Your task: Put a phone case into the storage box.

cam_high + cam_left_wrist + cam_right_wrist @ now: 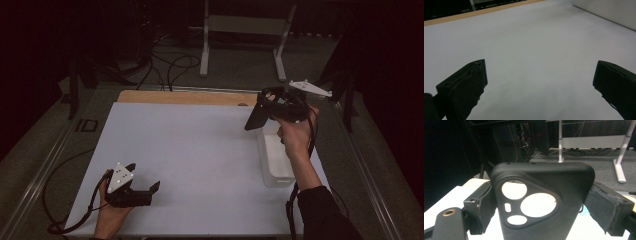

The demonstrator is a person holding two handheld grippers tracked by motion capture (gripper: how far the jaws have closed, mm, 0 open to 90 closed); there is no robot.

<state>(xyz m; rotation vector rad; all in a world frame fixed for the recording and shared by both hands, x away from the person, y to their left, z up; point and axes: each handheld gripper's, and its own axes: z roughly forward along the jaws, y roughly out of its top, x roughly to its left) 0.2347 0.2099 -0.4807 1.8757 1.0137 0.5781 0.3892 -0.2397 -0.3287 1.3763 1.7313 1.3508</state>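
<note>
Two jaws of the right gripper (541, 202) clamped a case (541, 195), lifted over the bin (276, 157); the left gripper (540, 82) rested agape, idle.

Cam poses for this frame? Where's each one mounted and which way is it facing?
High view: above the person's side, facing forward and down on the white table; both forearms show, plus the left hand-held gripper.
Left gripper view: rides the left hand-held gripper, low over the table; its jaws stand wide apart.
Right gripper view: rides the right hand-held gripper, raised, facing the dark room; jaws clamp a black phone case.
Shared: phone case and white bin.
</note>
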